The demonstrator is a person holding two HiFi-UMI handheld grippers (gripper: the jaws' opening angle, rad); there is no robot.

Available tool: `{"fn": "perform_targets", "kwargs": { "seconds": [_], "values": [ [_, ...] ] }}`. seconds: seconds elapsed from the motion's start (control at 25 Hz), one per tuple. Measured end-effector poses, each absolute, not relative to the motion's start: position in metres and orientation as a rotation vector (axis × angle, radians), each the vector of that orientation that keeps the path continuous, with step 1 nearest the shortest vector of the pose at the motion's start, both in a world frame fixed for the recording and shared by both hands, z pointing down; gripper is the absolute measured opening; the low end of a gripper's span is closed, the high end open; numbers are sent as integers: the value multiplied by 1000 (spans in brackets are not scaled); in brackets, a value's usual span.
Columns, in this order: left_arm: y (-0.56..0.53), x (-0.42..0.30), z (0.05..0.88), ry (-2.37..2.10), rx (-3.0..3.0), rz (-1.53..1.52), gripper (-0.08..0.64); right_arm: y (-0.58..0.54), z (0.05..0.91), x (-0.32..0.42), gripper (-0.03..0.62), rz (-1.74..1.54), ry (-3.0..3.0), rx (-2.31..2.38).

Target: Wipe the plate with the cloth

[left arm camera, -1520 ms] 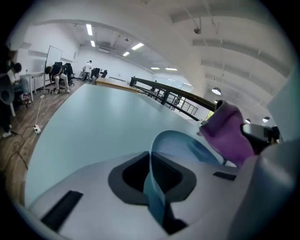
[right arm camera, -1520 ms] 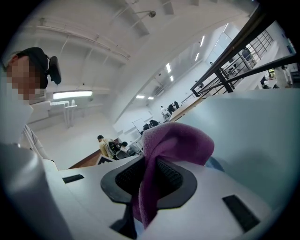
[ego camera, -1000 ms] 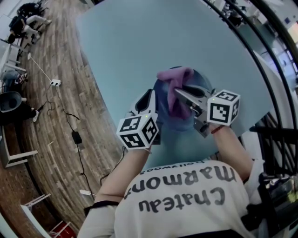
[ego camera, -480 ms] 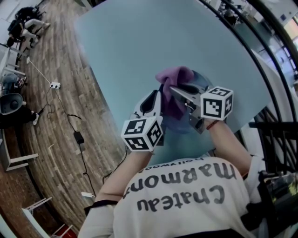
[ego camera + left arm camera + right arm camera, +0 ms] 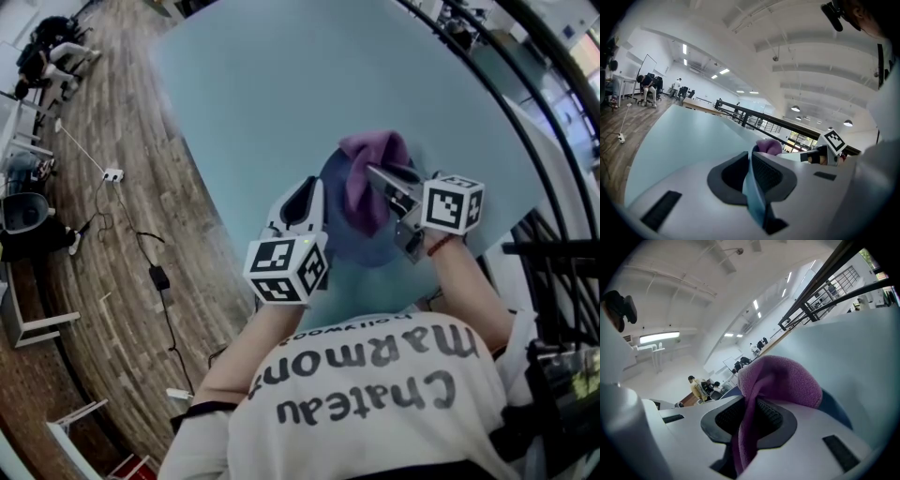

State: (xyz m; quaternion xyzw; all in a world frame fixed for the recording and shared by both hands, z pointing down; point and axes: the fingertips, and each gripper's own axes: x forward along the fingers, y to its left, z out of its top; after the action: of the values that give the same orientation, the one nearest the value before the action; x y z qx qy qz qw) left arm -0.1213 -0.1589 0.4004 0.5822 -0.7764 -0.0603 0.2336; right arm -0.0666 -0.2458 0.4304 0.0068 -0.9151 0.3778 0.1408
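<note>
A blue plate [image 5: 349,246] is held above the pale blue table [image 5: 281,84], its left rim pinched in my left gripper [image 5: 314,220]. In the left gripper view the plate's rim [image 5: 752,187] runs edge-on between the two pads. My right gripper [image 5: 380,178] is shut on a purple cloth [image 5: 367,173], which drapes over the plate's face. The right gripper view shows the cloth [image 5: 778,380] clamped between the jaws, with the plate's blue edge [image 5: 834,408] behind it.
The table's left edge drops to a wooden floor [image 5: 112,234] with cables and a power strip [image 5: 112,173]. A black railing [image 5: 553,253] runs along the right. People sit at desks far off [image 5: 47,47].
The right gripper and the cloth have slid right and up across the plate. The left gripper and the plate have shifted slightly.
</note>
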Motion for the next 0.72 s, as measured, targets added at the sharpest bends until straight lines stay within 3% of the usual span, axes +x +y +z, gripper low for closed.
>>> {"fn": "perform_targets", "kwargs": {
  "seconds": [0.72],
  "values": [
    [-164,-127,400,-2150,1606,-156,25,-282,469,-16,86,1202,-2579,236]
  ]
}}
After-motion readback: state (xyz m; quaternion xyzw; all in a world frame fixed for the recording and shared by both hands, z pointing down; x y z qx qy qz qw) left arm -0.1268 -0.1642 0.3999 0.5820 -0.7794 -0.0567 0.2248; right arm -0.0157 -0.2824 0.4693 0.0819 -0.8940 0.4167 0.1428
